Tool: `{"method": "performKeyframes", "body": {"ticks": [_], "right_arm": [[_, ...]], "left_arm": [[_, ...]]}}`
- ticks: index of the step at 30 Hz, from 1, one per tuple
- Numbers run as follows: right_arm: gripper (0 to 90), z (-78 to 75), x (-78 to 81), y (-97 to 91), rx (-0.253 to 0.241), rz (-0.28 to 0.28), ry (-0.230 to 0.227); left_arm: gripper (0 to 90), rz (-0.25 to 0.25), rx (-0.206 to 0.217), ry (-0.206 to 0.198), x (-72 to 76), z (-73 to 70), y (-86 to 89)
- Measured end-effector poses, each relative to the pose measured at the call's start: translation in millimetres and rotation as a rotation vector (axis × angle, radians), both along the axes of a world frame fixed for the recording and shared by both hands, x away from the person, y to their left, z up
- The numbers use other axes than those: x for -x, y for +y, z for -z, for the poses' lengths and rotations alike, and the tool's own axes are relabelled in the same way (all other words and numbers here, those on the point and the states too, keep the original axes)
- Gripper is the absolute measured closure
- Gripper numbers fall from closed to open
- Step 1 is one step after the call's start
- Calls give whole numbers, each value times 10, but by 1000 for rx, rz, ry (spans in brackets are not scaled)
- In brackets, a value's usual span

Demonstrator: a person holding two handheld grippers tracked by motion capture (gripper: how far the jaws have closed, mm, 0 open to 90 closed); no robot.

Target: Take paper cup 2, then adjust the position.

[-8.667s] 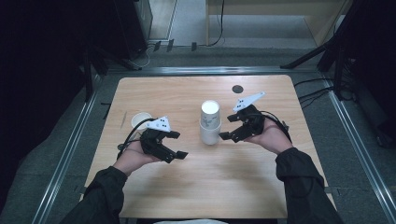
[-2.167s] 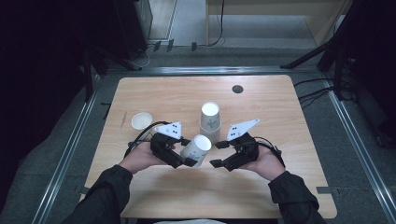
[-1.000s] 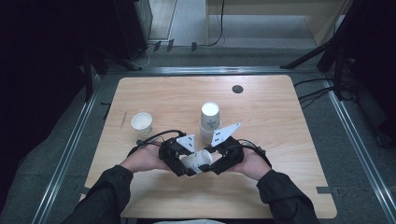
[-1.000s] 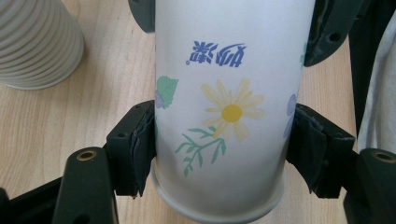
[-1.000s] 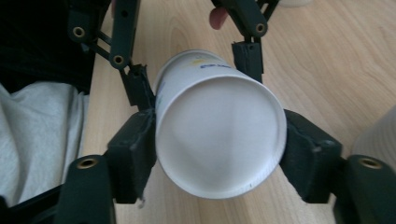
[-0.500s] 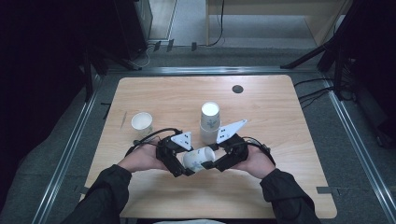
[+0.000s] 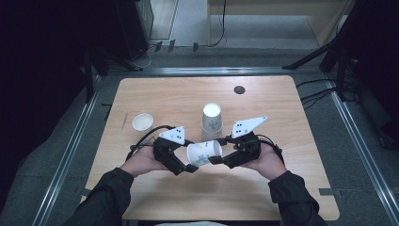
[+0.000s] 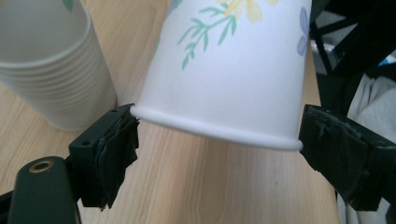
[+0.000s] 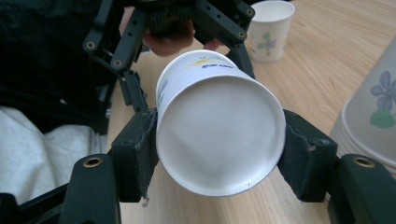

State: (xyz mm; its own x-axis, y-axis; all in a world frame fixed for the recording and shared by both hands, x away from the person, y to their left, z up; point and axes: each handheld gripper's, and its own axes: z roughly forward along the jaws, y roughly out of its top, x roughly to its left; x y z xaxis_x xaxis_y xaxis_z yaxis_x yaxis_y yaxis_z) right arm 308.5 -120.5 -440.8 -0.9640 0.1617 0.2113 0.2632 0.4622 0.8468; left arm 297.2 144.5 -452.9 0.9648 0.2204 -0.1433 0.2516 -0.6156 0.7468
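Observation:
A white paper cup with a flower print lies on its side in the air between my two grippers, just above the wooden table. My right gripper is shut on its base end, and the pads press both sides of the cup. My left gripper stands open. Its jaws have just been opening, and the rolled rim of the cup sits between the spread pads. My left gripper also shows behind the cup in the right gripper view.
An upside-down stack of paper cups stands just beyond the grippers, close to the held cup. A single small cup stands upright at the left. A black disc lies near the far edge.
The left jaws have spread away from the cup. The right gripper has closed on the cup and lifted it slightly, and the two hands have drawn a little apart.

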Motion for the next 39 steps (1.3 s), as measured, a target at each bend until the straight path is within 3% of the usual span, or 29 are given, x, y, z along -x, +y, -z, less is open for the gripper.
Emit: {"method": "performKeyframes", "body": {"ticks": [4,9,16,27,29,33,39], "right_arm": [[351,-46,22,5,-29,-7,-2],[352,-68,31,8,-58,-11,6],[354,-61,39,41,-50,-26,6],[355,-46,16,78,-42,-51,29],[351,-43,25,81,-39,-54,15],[287,-26,36,94,-16,-54,-4],[266,23,19,81,36,-40,-12]], "left_arm": [[129,-5,74,5,16,-16,-2],[146,-4,115,15,8,-19,7],[197,4,105,-4,29,7,-5],[246,12,87,-3,39,-5,46],[248,14,84,-1,38,-6,48],[250,12,72,-3,28,-20,71],[250,-14,57,-21,-17,-90,158]]}}
